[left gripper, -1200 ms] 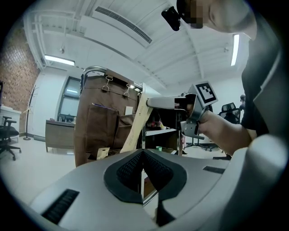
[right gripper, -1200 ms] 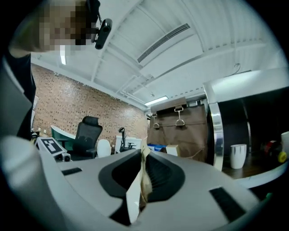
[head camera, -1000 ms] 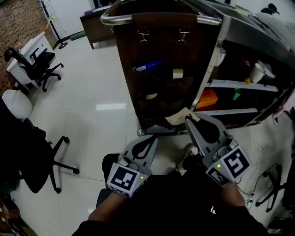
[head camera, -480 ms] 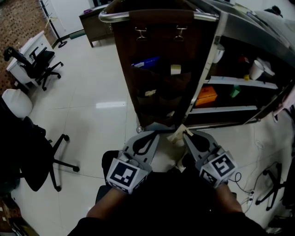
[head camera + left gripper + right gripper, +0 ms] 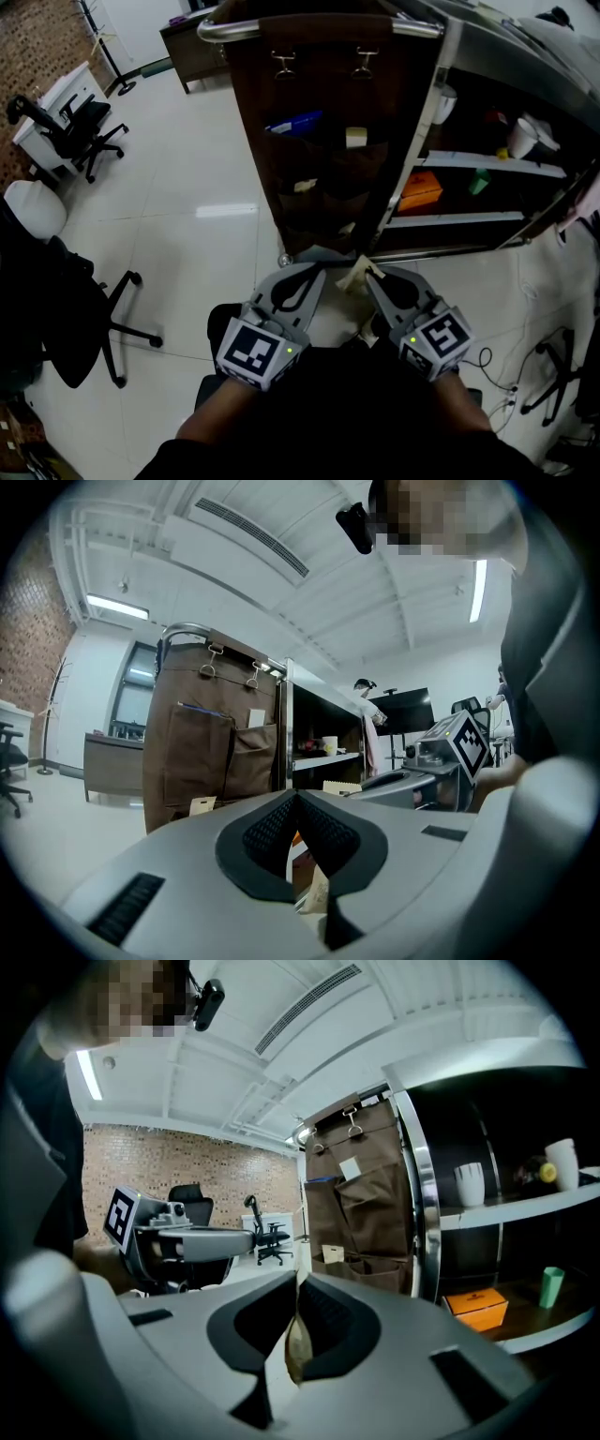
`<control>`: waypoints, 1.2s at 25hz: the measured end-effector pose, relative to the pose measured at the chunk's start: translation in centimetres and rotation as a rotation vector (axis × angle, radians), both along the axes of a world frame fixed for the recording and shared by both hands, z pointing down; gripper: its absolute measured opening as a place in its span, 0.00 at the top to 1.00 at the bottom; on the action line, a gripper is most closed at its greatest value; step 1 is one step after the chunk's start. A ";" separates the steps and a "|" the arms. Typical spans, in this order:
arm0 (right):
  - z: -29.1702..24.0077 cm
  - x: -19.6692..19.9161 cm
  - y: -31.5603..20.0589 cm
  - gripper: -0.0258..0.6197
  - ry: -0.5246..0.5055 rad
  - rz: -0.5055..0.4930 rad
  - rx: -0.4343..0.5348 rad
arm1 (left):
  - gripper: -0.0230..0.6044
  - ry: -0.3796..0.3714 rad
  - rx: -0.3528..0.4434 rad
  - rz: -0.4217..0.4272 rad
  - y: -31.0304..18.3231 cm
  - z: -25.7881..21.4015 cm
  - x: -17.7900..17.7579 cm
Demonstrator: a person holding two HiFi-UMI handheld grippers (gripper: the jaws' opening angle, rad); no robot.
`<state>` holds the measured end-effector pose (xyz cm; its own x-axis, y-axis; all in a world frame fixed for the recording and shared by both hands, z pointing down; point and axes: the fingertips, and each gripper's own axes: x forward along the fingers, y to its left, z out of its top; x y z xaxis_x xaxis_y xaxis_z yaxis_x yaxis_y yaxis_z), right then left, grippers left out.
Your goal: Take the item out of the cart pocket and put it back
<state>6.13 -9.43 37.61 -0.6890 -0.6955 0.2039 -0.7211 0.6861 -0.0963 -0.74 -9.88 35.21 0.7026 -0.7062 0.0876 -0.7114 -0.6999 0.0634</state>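
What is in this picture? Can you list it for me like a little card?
Place: by a cart with a brown pocket organizer
Right gripper: shut on a tan paper packet; its jaws have just been closing on it
Left gripper: shut, empty
Packet: out of the pockets, low in front of the cart
Pockets: blue item and white tag poke out

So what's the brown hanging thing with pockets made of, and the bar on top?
The pocket organiser looks like brown cloth with a matt finish: it sags, creases and hangs from clips. The top bar is probably polished metal: it is silvery with bright glints.
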 end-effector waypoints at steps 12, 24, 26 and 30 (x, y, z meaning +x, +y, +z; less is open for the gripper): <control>0.0 0.0 -0.1 0.91 -0.012 0.002 0.000 | 0.96 -0.023 -0.033 -0.024 -0.7 1.3 -0.4; 0.4 -0.1 0.0 0.91 -0.014 -0.006 -0.005 | 0.96 -0.043 -0.027 -0.040 -0.7 1.5 -0.6; 0.4 0.0 0.0 0.91 -0.015 -0.005 -0.006 | 0.96 -0.043 -0.028 -0.040 -0.7 1.5 -0.6; 0.4 0.0 -0.1 0.91 -0.015 -0.003 -0.007 | 0.96 -0.044 -0.027 -0.042 -0.8 1.4 -0.6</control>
